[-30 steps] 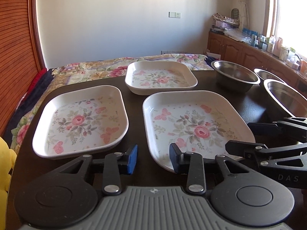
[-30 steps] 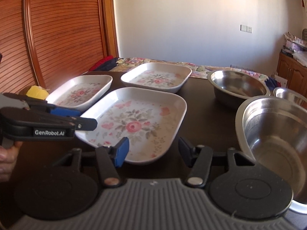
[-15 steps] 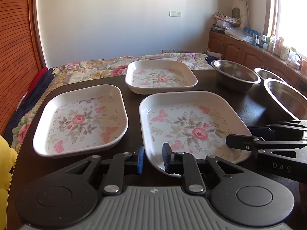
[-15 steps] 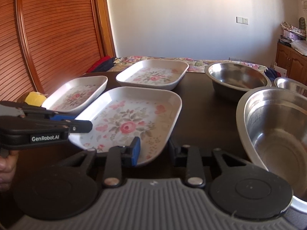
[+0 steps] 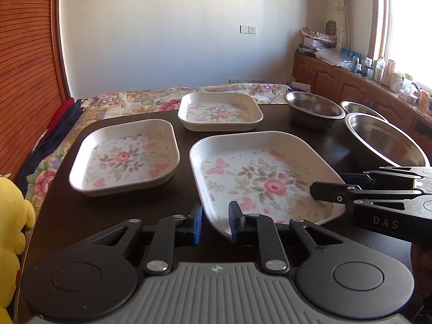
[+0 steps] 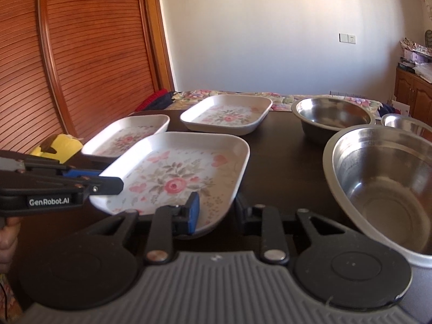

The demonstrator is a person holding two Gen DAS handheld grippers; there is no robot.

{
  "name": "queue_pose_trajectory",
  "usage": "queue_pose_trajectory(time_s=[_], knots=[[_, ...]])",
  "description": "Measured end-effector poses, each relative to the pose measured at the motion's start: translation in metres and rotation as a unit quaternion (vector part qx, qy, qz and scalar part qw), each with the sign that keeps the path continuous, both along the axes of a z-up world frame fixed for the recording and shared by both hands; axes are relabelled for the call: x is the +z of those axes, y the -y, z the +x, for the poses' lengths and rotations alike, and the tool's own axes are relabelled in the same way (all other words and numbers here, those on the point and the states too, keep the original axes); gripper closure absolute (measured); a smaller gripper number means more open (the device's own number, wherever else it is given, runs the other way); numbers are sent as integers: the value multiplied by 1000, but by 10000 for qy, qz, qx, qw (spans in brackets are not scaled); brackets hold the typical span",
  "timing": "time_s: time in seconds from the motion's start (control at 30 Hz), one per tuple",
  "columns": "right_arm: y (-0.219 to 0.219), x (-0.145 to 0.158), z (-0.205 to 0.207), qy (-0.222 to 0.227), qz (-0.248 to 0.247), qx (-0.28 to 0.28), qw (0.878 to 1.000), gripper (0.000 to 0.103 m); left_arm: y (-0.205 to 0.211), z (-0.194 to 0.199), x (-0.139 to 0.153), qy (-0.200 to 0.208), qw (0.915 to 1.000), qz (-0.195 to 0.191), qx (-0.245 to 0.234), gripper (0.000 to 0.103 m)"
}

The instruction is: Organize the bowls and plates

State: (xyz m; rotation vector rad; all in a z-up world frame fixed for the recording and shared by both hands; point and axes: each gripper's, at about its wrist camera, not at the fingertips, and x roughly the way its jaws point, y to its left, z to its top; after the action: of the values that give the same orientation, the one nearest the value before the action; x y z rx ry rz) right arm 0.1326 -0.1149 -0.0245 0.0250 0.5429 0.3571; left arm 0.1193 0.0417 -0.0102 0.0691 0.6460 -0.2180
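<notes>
Landmark: large white rectangular plate w/ pink rose print [image 5: 259, 178], nearest me on the dark worktop [image 5: 183, 135].

L gripper [image 5: 214, 222]: jaws clenched on that plate's near-left corner rim, one blue pad each side of the edge. They've just been closing, rim between them. In the right wrist view I see it come in from the left side of the plate [image 6: 172, 172], blue pad on the rim.

R gripper [image 6: 216, 212]: jaws clenched on the plate's near-right rim; blue pad inside the rim, black finger outside. Also just been closing, rim between. From the left wrist view its black fingers [image 5: 332, 190] reach over the plate's right edge.

Plate looks tipped up a bit at the near end; can't tell if it's fully off the worktop.

Left of the plate: second white floral plate, mid-size [image 5: 124, 156], apart. Behind it: third, smaller floral plate [image 5: 220, 110], apart.

Right of the plate: big steel bowl [image 6: 383, 183], near. Behind-right: deep steel bowl [image 6: 333, 118]; a third steel bowl [image 6: 405, 124] partly hidden past the big one.

Far left of the plate: yellow soft toy [image 5: 10, 216] at the worktop edge. Floral bedspread [image 5: 151, 100] beyond the worktop.
</notes>
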Motion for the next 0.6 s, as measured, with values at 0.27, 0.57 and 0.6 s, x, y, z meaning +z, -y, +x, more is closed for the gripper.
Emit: queue_pose_trajectory(time_s=[0.27,0.57,0.6], knots=[[-4,-1,-30,42,-53,147,9999,73,-5,-35,-3,-47,10000,-47,62,81],[-4,-2,-55,18,-53,200,9998,73,-4,-59,-6,-54,10000,-58,32,80],[-4,-2,-57,7,-39,195,9998,73,-5,-61,-7,-69,9999,-67,38,80]])
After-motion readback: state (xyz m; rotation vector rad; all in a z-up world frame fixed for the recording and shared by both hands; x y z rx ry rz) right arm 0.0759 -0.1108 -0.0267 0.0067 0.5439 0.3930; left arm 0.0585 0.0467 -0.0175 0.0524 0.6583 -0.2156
